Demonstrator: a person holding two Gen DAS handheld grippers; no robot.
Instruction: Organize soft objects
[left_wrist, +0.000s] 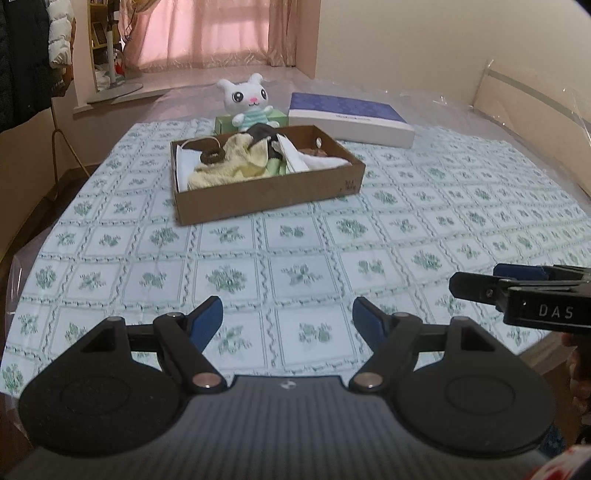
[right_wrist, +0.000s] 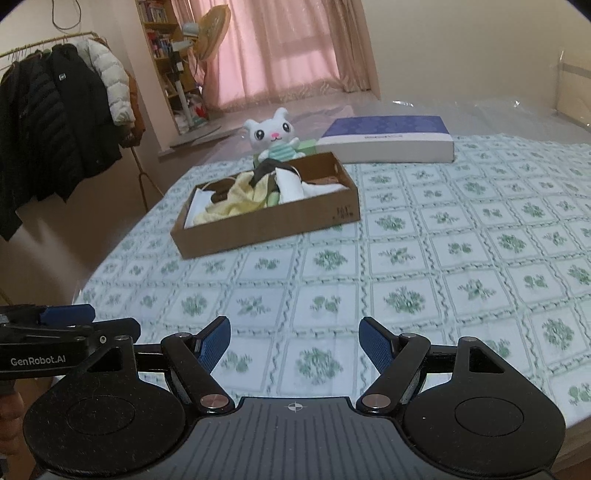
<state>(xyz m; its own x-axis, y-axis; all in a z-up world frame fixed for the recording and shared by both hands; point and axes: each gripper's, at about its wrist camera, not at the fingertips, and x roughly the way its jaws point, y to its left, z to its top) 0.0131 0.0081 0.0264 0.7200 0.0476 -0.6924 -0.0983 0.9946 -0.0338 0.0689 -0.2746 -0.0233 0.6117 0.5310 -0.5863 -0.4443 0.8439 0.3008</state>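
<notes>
A shallow cardboard box (left_wrist: 266, 197) (right_wrist: 266, 230) sits on the patterned tablecloth, holding a yellow cloth (left_wrist: 229, 162) (right_wrist: 240, 201), white cloths (left_wrist: 321, 162) (right_wrist: 295, 186), a dark garment (left_wrist: 264, 134) and a brown hair tie (left_wrist: 212, 156). A white plush rabbit (left_wrist: 245, 101) (right_wrist: 273, 138) sits behind the box on a green pack (left_wrist: 225, 123). My left gripper (left_wrist: 287, 319) is open and empty, well short of the box. My right gripper (right_wrist: 294, 339) is open and empty, also near the table's front.
A blue and white flat box (left_wrist: 351, 118) (right_wrist: 388, 140) lies behind the cardboard box to the right. Jackets (right_wrist: 55, 122) hang on a rack at the left. Clear plastic sheeting (left_wrist: 498, 122) covers the far table. A fan (right_wrist: 210, 33) and bookshelf stand by pink curtains.
</notes>
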